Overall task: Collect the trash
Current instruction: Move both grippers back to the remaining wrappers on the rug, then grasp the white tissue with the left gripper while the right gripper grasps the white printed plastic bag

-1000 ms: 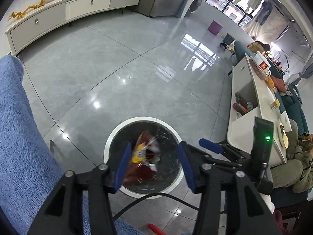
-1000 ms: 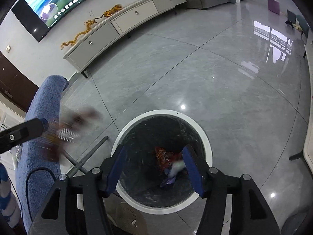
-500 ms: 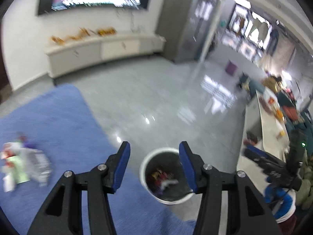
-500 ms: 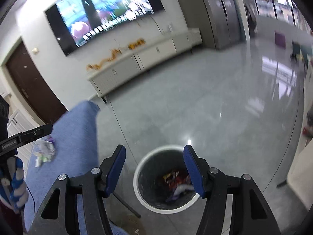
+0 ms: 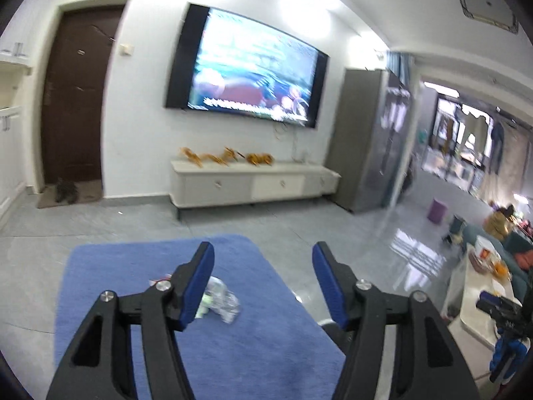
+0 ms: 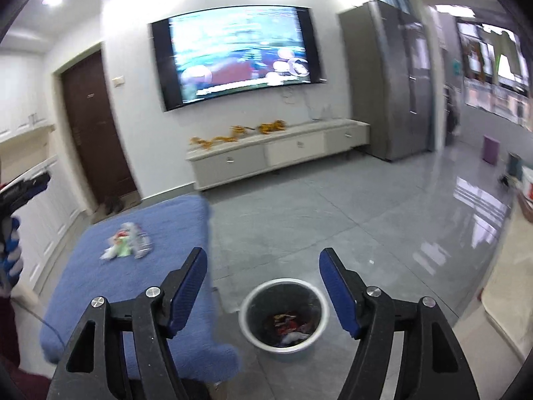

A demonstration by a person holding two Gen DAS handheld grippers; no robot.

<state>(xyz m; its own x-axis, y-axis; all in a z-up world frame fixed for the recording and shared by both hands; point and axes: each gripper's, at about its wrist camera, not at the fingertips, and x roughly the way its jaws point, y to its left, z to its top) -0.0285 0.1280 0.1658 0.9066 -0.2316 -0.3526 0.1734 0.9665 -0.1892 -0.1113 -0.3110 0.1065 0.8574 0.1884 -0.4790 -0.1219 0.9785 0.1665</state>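
A small heap of trash [image 5: 220, 303], clear plastic and wrappers, lies on a blue cloth-covered surface [image 5: 140, 273]; the right wrist view shows the heap [image 6: 128, 240] at the far left. My left gripper [image 5: 263, 250] hovers high over the cloth, its jaws opening with nothing between them. My right gripper [image 6: 263, 256] is raised above the floor, jaws opening and empty. Below it stands a round white-rimmed bin [image 6: 246, 313] with red and white wrappers [image 6: 289, 326] inside. The other gripper [image 6: 26, 186] shows at the left edge.
A white TV cabinet [image 6: 276, 156] with yellow figures stands under a wall screen [image 6: 240, 53]. A brown door [image 5: 73, 100] is at the left, a grey fridge [image 6: 393, 76] at the right. Glossy grey floor tiles [image 6: 366, 226] spread between. A white table [image 5: 479, 293] sits far right.
Both grippers rose from just over the bin and tilted up toward the room. The wrappers they dropped now lie in the bin. The blue cloth with its trash heap came into view.
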